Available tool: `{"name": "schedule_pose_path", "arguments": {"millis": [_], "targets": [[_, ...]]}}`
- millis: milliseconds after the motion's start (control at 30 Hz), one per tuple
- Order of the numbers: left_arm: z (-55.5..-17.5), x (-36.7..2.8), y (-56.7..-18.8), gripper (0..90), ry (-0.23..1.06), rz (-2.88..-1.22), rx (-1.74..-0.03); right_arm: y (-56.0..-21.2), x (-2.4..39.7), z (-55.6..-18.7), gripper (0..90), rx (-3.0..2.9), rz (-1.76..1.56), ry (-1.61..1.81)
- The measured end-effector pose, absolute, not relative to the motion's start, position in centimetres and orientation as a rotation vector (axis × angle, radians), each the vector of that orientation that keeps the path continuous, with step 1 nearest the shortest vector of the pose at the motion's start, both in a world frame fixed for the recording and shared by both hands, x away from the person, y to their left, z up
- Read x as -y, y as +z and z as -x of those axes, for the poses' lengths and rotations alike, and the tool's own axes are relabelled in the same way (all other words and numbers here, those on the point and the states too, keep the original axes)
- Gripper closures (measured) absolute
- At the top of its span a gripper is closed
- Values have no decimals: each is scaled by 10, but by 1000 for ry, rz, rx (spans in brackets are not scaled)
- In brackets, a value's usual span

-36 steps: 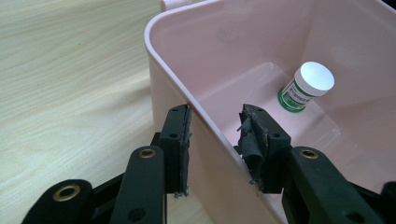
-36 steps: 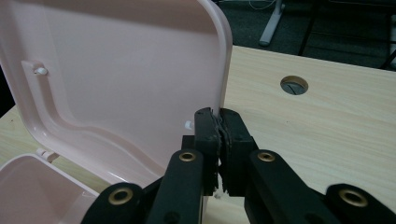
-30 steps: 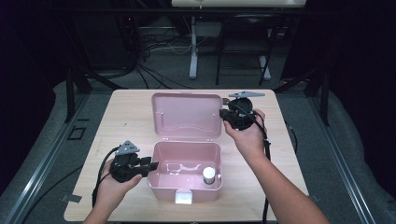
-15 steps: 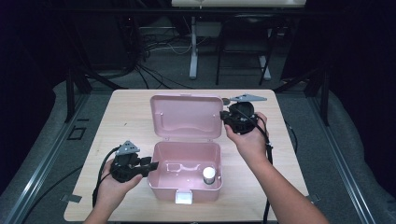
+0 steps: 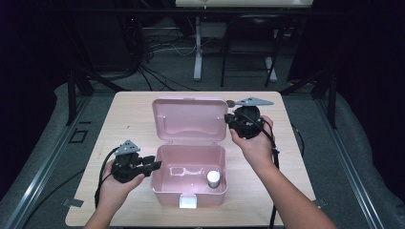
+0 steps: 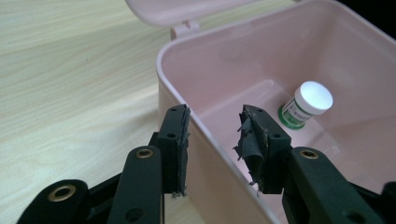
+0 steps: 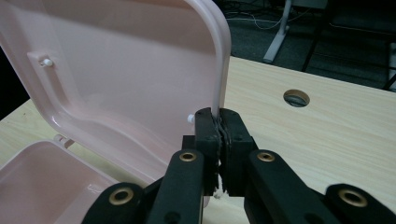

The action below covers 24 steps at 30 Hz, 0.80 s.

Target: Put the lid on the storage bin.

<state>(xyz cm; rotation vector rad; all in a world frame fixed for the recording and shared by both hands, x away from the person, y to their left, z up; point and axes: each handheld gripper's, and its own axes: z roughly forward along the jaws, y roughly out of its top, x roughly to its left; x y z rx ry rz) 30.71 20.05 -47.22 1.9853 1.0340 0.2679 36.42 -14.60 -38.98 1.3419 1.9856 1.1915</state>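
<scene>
A: The pink box [image 5: 188,177] sits near the front edge of the table [image 5: 129,114], with its lid [image 5: 190,119] standing open behind it.

B: And the right gripper [image 5: 231,120] has that lid. In the right gripper view the two black jaws are clamped hard onto the lid's edge [image 7: 221,84], the thin pink rim pinched between the pads.

A: On the other side, the left gripper [image 5: 156,165] sits right at the box's left wall. In the left gripper view the wall [image 6: 196,135] runs between the jaws, one pad outside, one inside the box.

B: Is it gripping?

A: No. There's a gap on both sides of the wall, so the jaws are spread and pressing on nothing. They have just been opening a touch further.

B: Inside the box?

A: A small white-capped jar [image 6: 306,105] with a green label, standing upright on the floor of the box, well beyond the left jaws.
</scene>
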Motion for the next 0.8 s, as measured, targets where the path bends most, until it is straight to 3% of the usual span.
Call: {"name": "schedule_pose_path", "arguments": {"millis": [800], "targets": [[-348, -200, -426, 610, 329, -1987, -1023, -390, 147, -358, 872, -1992, -1309, 1199]]}}
